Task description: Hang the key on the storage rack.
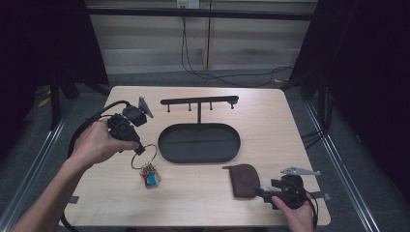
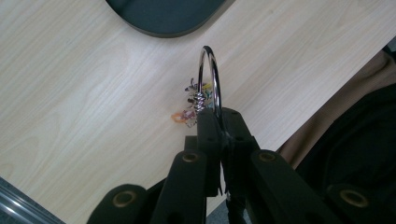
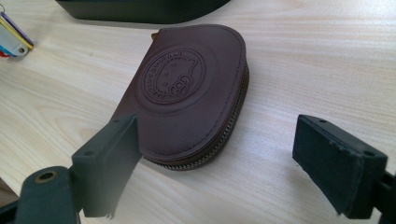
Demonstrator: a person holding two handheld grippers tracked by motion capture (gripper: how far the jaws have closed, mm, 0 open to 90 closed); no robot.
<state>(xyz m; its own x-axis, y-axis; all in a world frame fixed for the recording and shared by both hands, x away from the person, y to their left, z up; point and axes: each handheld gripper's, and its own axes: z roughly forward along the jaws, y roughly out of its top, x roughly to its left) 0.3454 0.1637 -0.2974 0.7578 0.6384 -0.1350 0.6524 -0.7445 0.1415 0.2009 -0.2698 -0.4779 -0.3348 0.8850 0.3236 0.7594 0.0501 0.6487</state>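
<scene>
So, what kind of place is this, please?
Probably a recording setup in a lab: a wooden table inside a dark metal frame, loose cables on the floor, and dark curtains at the sides.

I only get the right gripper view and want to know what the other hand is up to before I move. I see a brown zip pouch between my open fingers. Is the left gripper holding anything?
Observer: Yes. The left gripper is shut on a metal key ring, gripping the ring's wire.
Operator: Is that ring lifted off the table?
Observer: The ring stands upright from the fingers; the coloured tags on it hang low, and I cannot tell if they touch the table.
Operator: Where could the ring go?
Observer: Behind the dark oval tray a post carries a bar with small pegs.
</scene>
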